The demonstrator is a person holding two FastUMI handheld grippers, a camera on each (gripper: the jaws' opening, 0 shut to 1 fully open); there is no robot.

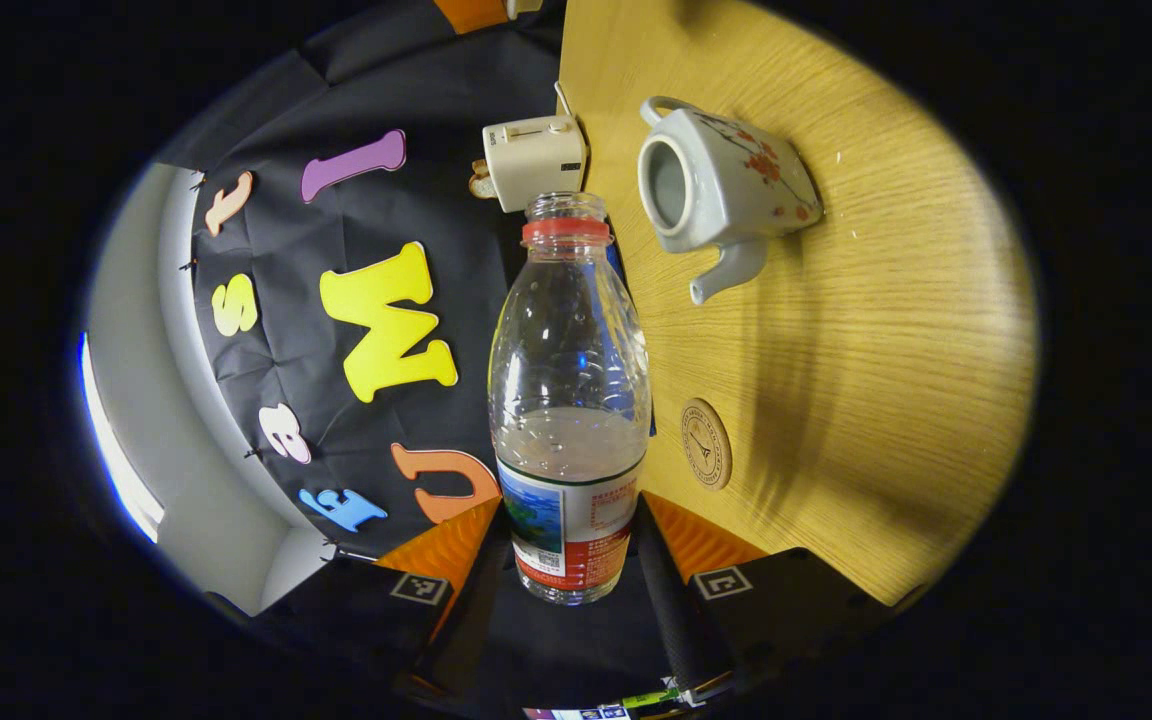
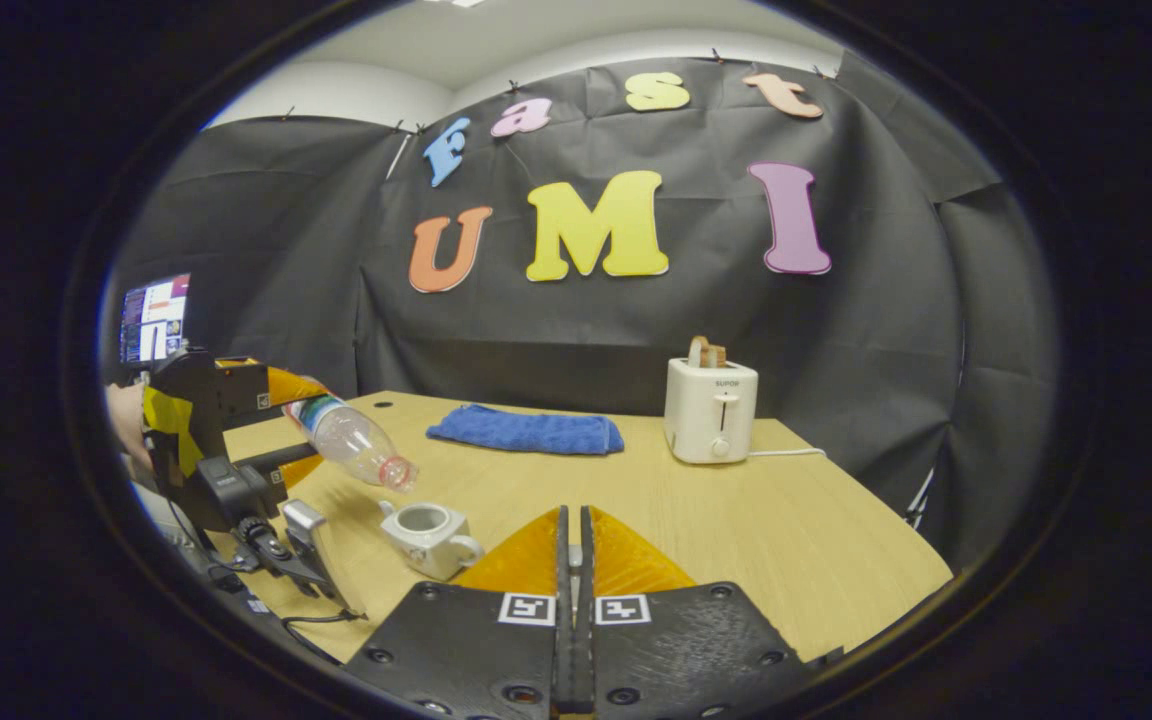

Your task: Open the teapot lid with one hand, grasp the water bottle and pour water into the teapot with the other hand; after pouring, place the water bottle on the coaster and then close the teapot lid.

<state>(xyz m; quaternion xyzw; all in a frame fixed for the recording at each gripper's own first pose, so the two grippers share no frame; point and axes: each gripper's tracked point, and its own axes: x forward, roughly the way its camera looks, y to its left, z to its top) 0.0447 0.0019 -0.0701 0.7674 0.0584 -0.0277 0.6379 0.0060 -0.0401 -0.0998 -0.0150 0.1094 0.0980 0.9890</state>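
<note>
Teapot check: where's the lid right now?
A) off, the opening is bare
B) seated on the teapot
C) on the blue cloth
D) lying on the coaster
A: the teapot shows an open, empty mouth in the left gripper view; the coaster and cloth are bare, while the right gripper is closed, with whatever is between its fingers hidden.

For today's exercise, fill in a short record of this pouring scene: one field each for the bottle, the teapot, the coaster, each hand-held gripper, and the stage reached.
Bottle: water bottle, uncapped, partly full, tilted with its mouth toward the teapot
Teapot: teapot, lid off, opening bare, standing on the table
Coaster: coaster, round, nothing on it
Left hand-held gripper: clamped on the bottle
Right hand-held gripper: fingers together
Stage: pouring position; no stream visible
</note>
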